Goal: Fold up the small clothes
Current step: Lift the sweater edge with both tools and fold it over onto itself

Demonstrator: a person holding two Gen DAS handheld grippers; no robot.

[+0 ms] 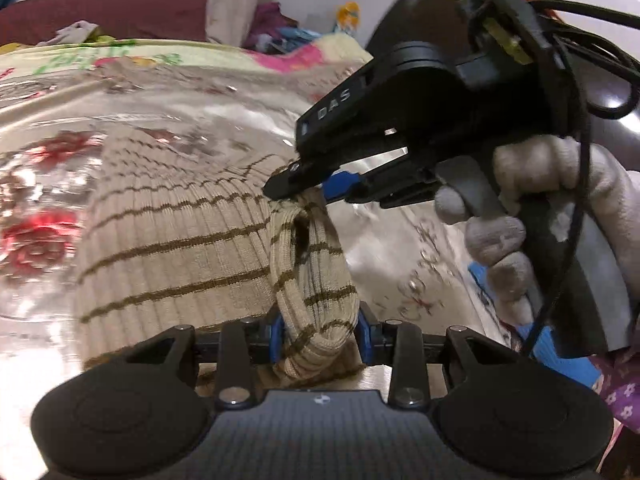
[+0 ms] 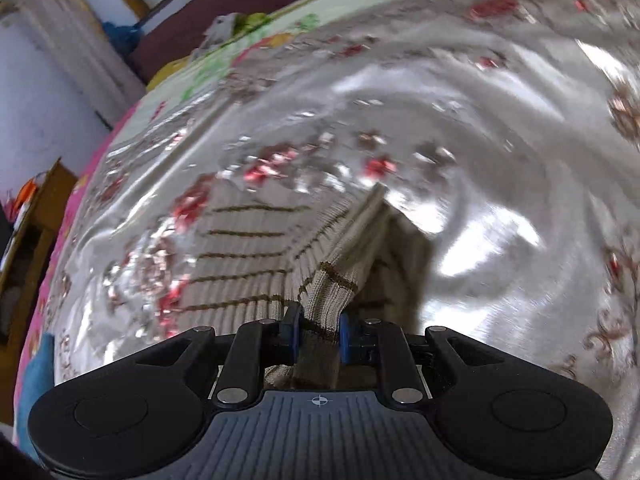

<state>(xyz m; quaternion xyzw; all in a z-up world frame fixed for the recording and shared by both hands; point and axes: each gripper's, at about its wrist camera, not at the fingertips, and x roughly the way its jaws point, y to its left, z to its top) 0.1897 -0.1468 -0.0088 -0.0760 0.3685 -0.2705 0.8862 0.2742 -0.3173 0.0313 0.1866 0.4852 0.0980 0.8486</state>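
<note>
A beige ribbed knit garment with thin brown stripes [image 1: 172, 248] lies on a shiny floral table cover [image 1: 200, 116]. Its right part is lifted and bunched into a hanging fold. At the bottom of the left wrist view, my left gripper [image 1: 320, 334] is shut on the lower end of that fold, with cloth filling the gap between the blue pads. My right gripper [image 1: 298, 188], held by a gloved hand [image 1: 520, 208], pinches the top of the same fold. In the right wrist view the right gripper [image 2: 319, 332] is shut on a striped edge of the garment [image 2: 248, 264], which stretches away over the cover [image 2: 500, 168].
A pink and green flowered blanket [image 1: 120, 52] hangs at the table's far edge, with a dark red seat [image 1: 112, 12] behind it. A dark cabinet [image 1: 420, 20] stands at the right. A cardboard box [image 2: 40, 220] and blue cloth [image 2: 36, 364] are beyond the left edge.
</note>
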